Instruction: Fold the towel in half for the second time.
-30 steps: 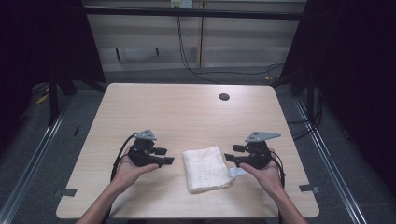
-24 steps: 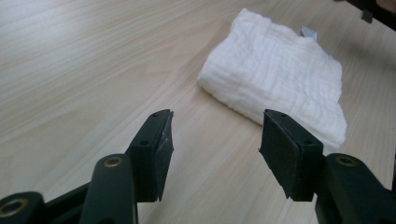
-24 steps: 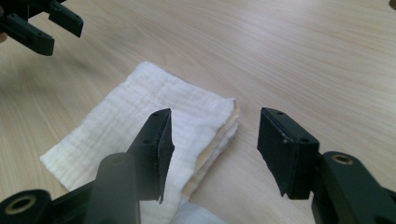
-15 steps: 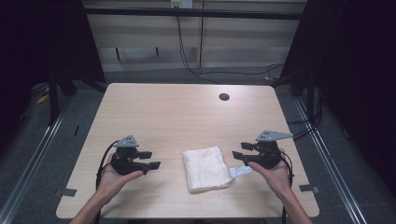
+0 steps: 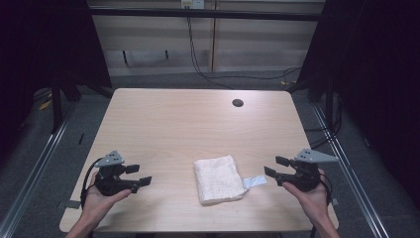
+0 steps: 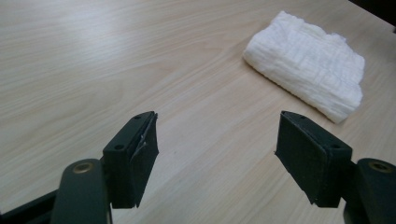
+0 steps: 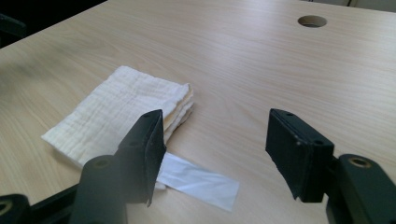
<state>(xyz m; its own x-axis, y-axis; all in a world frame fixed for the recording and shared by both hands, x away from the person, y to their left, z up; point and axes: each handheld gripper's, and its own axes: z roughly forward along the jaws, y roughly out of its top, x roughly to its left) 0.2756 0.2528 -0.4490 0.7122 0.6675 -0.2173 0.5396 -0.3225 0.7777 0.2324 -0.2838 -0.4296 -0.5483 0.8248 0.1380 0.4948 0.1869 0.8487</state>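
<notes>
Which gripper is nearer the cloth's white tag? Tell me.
The right gripper: the white tag sticks out of the folded cloth toward it, while the left gripper is across the cloth.

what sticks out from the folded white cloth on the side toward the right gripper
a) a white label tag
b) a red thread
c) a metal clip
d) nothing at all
a: a flat white tag lies on the table, reaching out from the edge of the folded cloth toward the right gripper, whose jaws stand open and apart from it.
</notes>
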